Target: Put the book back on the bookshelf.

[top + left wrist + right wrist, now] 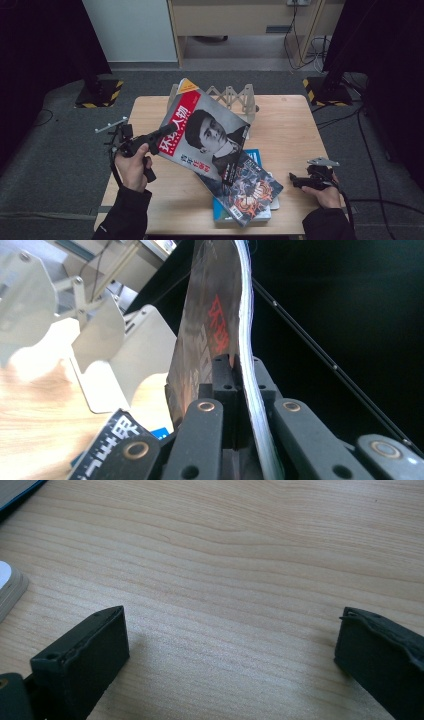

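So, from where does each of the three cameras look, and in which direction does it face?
High view: above the person's side, facing forward and down on the table; both forearms, the left gripper and right gripper show.
Left gripper view: on the left gripper, looking along its fingers, shut on the raised magazine.
Right gripper view: on the right gripper, facing down at bare wood between its open fingers.
Shared: high and left gripper views both show the magazine and the wooden rack.
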### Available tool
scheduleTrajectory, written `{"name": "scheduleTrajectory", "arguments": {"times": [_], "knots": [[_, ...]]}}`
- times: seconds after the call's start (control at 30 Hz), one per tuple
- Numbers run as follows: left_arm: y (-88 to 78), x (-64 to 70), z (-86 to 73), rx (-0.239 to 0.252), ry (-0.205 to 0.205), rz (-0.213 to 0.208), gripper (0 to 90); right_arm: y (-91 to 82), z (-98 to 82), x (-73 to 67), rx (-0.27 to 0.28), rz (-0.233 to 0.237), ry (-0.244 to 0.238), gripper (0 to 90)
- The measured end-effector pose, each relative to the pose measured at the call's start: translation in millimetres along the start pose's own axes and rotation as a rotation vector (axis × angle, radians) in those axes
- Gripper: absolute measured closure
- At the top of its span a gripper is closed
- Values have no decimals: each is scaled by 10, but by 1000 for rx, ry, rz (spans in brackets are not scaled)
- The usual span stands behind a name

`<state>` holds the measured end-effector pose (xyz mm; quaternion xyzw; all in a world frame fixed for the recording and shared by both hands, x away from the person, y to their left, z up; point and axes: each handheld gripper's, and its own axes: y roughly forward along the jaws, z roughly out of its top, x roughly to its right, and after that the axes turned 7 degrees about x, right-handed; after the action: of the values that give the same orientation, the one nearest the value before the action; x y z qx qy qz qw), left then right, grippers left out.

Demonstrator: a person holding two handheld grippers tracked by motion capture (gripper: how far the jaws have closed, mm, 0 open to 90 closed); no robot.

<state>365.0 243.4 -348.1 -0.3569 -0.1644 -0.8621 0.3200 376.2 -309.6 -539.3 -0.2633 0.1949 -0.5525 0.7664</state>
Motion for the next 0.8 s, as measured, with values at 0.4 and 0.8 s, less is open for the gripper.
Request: {"name": "scheduleTrajectory", "arguments": {"times": [0.4, 0.8], "knots": [[-229, -26, 242, 55, 62, 71, 859, 0, 0, -3, 0, -2, 2, 10], [-478, -68, 438, 107, 86, 118, 859, 2, -1, -7, 2, -6, 4, 10]]}}
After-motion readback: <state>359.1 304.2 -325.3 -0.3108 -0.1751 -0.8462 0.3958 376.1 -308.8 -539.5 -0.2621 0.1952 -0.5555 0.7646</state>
